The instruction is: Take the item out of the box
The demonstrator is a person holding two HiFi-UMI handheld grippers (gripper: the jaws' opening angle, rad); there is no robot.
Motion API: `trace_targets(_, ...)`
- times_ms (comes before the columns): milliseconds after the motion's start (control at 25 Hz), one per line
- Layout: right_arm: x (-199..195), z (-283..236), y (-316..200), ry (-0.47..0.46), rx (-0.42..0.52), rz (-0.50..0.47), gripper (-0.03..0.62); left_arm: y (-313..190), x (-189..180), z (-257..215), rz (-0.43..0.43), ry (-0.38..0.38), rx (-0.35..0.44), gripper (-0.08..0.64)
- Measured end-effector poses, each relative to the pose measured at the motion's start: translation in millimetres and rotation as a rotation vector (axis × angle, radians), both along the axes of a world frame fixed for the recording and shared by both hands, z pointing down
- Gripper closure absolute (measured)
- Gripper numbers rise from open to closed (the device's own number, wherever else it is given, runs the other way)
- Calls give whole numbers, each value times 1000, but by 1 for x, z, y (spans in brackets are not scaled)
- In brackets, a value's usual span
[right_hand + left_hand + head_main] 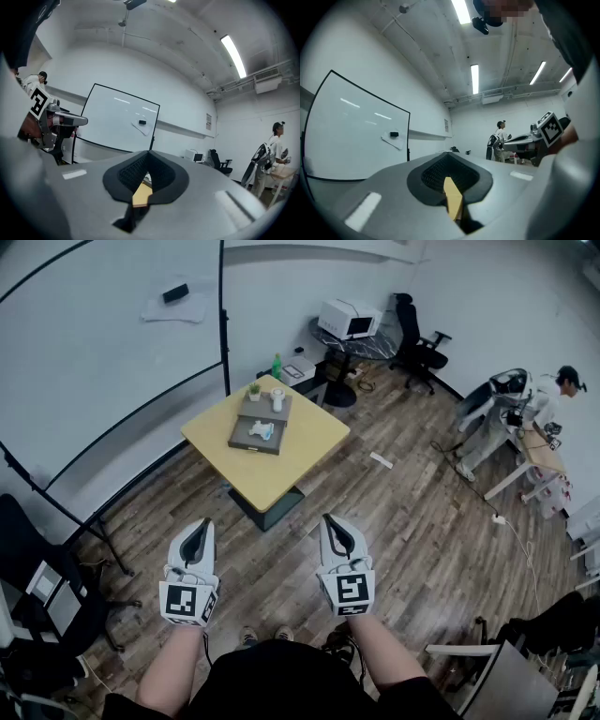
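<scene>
A square yellow table stands a few steps ahead on the wood floor. On it lies an open grey box with a white and light-blue item inside. On the grey piece behind it stand a white bottle and a small plant. My left gripper and right gripper are held side by side in front of me, well short of the table, both shut and empty. In each gripper view only a sliver of the yellow tabletop shows under the closed pads.
A whiteboard on a stand runs along the left. A green bottle sits at the table's far corner. Beyond are a round table with a white printer and a black office chair. A person stands at a desk on the right.
</scene>
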State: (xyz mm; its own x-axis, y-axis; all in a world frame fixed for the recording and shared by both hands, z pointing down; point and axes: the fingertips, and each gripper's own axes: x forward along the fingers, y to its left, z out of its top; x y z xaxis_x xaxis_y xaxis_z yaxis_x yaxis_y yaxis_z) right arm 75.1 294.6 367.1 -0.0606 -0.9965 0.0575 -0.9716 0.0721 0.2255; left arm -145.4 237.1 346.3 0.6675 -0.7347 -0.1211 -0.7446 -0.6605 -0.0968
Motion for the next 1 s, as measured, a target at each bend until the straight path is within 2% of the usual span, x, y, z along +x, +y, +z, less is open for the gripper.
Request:
trace_targets(280,4,0,0,6,-3,-2,586,1,3,0,-1,-3,-3,561)
trace_targets(560,2,-1,2,-8,18,-45,584,3,4,2,-4,0,-9,561)
trace_targets(640,-1,-4,2,-8,45,-86,577,6,5,3,-5,0,-10,561)
trace_targets(720,-3,-6,-4,-51,40,-120,-5,6,6,4,-7,-2,-9,561)
trace_targets(1000,10,-10,-10,-87,58,-144,-5,4,10,11,-31,-11,-6,561)
